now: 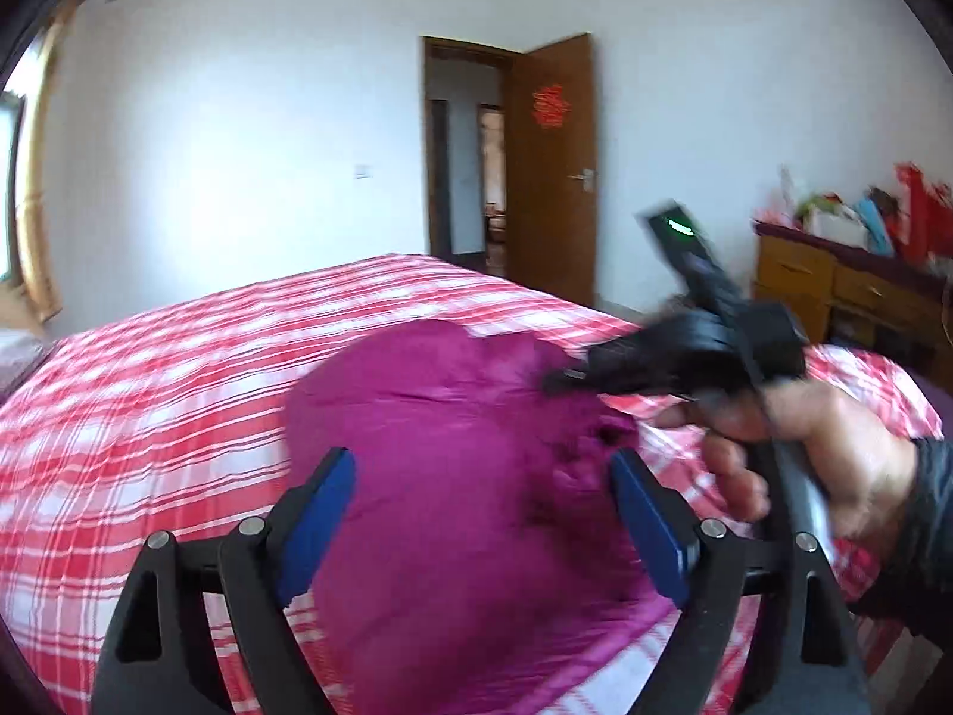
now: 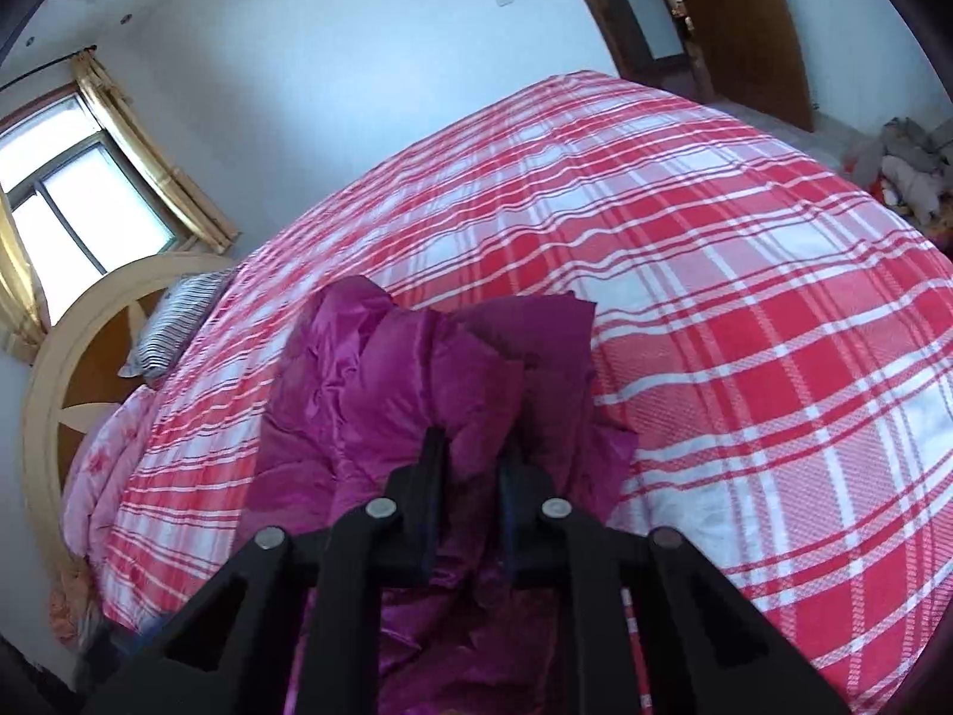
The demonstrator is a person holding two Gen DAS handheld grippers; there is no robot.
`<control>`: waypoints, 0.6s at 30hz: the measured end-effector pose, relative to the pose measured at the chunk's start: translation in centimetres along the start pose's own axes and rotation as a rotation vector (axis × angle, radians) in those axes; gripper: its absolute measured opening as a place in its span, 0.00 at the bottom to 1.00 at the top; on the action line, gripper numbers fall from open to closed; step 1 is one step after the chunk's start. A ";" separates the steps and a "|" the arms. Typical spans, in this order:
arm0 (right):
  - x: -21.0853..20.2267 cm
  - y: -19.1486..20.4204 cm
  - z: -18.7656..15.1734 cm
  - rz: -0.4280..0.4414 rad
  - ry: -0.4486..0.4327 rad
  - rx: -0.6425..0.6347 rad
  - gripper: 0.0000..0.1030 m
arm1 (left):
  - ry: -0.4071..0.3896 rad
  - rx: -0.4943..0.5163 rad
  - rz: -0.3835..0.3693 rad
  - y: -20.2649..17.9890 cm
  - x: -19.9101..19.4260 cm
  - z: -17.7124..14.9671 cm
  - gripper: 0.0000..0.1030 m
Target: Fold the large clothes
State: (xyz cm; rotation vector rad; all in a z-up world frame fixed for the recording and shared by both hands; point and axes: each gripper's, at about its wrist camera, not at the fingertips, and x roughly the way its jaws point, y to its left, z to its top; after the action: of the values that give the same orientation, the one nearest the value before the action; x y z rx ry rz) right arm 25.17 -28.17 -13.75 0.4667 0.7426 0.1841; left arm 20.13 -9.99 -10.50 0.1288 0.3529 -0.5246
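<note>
- Magenta shiny quilted garment (image 1: 452, 465) lies bunched on the red-and-white checked bedspread (image 1: 149, 393).
- Right gripper (image 2: 473, 459) pinches a raised fold.
- Left gripper (image 1: 482, 500), fingers spread, hovers just above it.

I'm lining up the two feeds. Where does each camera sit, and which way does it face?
Left wrist: behind the open left gripper, facing the door across the bed; shows the right hand.
Right wrist: behind the right gripper, shut on the jacket, facing the window.
Shared: jacket, bed, door.
</note>
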 end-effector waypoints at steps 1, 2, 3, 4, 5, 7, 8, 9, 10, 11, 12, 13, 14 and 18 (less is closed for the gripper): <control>0.2 -0.3 0.0 -0.003 0.000 0.001 0.17 | 0.018 -0.015 0.029 1.2 0.7 -0.1 0.87; 0.3 -0.5 -0.1 -0.015 -0.001 -0.001 0.17 | 0.045 -0.026 0.053 1.8 1.4 -0.3 0.87; 0.5 -0.7 0.0 -0.032 0.001 -0.007 0.17 | 0.085 -0.047 0.069 2.7 2.2 -0.7 0.87; 0.6 -0.7 -0.1 -0.053 0.003 -0.015 0.17 | 0.109 -0.092 0.057 3.4 2.7 -1.0 0.87; 0.5 -0.8 -0.2 -0.081 0.001 -0.020 0.18 | 0.101 -0.138 0.037 4.1 2.7 -1.3 0.87; 0.3 -0.9 -0.3 -0.100 0.004 -0.026 0.18 | 0.073 -0.208 0.038 5.6 1.9 -2.4 0.87; 0.1 -0.8 -0.3 -0.108 0.005 -0.036 0.18 | 0.090 -0.195 0.034 5.3 2.3 -2.7 0.87; 0.1 -0.8 -0.2 -0.119 0.005 -0.046 0.18 | 0.104 -0.170 0.032 4.7 2.8 -2.7 0.87; 0.0 -0.7 -0.2 -0.139 0.003 -0.055 0.20 | 0.124 -0.129 0.033 3.6 3.8 -2.8 0.87; -0.2 -0.6 0.0 -0.169 0.000 -0.053 0.23 | 0.134 -0.103 0.041 3.0 4.1 -2.9 0.87; -0.3 -0.6 0.2 -0.189 -0.007 -0.042 0.27 | 0.137 -0.087 0.045 2.5 4.4 -3.2 0.87; -0.9 -0.4 0.4 -0.214 -0.022 -0.022 0.34 | 0.138 -0.083 0.046 2.1 4.7 -3.0 0.87; -1.9 -0.1 0.8 -0.245 -0.053 0.011 0.34 | 0.140 -0.078 0.052 1.9 4.8 -3.0 0.87; -6.5 3.7 2.3 -0.209 -0.227 0.044 0.35 | 0.139 -0.089 0.044 1.8 5.1 -2.6 0.87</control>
State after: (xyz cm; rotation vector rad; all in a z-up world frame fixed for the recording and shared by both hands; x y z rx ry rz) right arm 22.04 -27.79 -6.53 0.4403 0.5686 -0.0799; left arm 24.43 -10.25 -14.75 0.0868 0.5070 -0.4565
